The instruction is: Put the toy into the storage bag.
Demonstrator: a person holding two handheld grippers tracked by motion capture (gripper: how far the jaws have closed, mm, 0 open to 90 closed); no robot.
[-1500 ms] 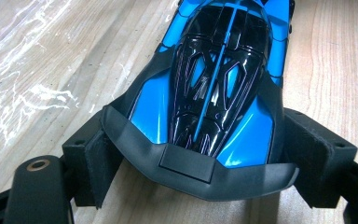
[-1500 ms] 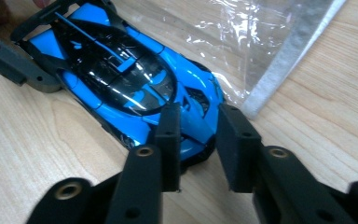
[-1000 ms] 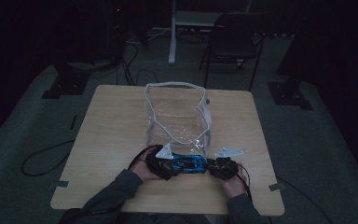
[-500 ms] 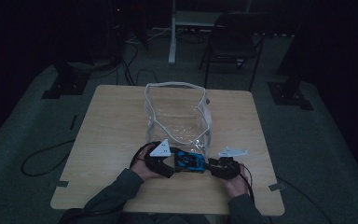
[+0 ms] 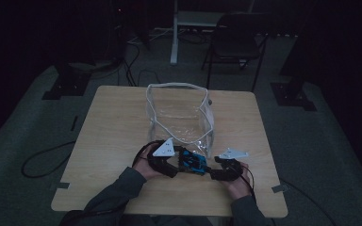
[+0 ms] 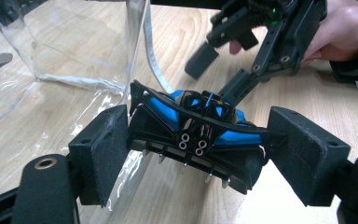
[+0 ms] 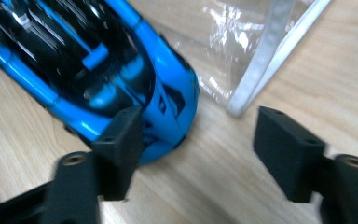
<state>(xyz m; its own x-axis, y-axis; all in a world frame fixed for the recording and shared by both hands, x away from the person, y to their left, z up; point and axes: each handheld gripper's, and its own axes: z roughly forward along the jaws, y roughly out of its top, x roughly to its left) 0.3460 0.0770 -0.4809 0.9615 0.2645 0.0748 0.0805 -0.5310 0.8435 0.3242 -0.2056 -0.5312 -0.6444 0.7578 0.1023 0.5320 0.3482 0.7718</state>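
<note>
**Both grippers low at the near table edge, jaws parted**

The left gripper [image 5: 178,162] was held in the person's left hand [image 5: 146,165], its jaws spread wide. The right gripper [image 5: 215,170] sat in the right hand [image 5: 238,182], jaws likewise apart, pointing toward the left one. Both forearms entered from below, sleeved in grey. In the left gripper view, the right gripper [image 6: 223,65] appeared opposite, tilted downward.

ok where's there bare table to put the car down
Bare wood runs along the table's left side, from the clear bag to the left edge, and along the right side past the bag. The near middle is crowded: the blue car, the left gripper and the right gripper sit against the bag's front.
</note>
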